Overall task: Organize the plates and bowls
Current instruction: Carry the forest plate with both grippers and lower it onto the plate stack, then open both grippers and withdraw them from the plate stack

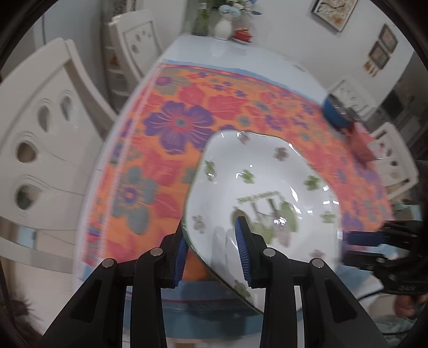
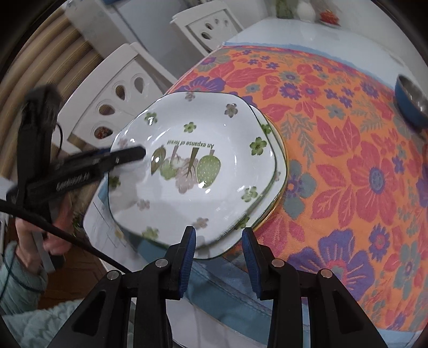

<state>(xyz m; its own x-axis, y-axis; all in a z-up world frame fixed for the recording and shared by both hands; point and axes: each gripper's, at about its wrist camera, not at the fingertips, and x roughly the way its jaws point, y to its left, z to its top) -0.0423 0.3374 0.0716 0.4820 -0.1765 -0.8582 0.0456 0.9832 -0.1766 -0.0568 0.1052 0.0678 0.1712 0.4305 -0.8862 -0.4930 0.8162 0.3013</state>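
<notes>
A white floral plate (image 1: 267,182) is tilted in the left wrist view. My left gripper (image 1: 211,241) straddles its near rim, one finger above and one below, shut on it. The same plate (image 2: 192,166) shows in the right wrist view, lifted over a stack of similar plates (image 2: 278,171) at the table's near left edge. The left gripper (image 2: 128,158) reaches onto it from the left. My right gripper (image 2: 218,249) is open and empty, just in front of the stack's near rim. A blue bowl (image 2: 410,99) stands at the far right; it also shows in the left wrist view (image 1: 335,113).
An orange floral cloth (image 2: 347,160) covers the table. White chairs (image 2: 120,88) stand along the left side. A vase of flowers (image 1: 223,25) and a small red dish (image 1: 242,34) stand at the table's far end. A red object (image 1: 361,144) lies near the blue bowl.
</notes>
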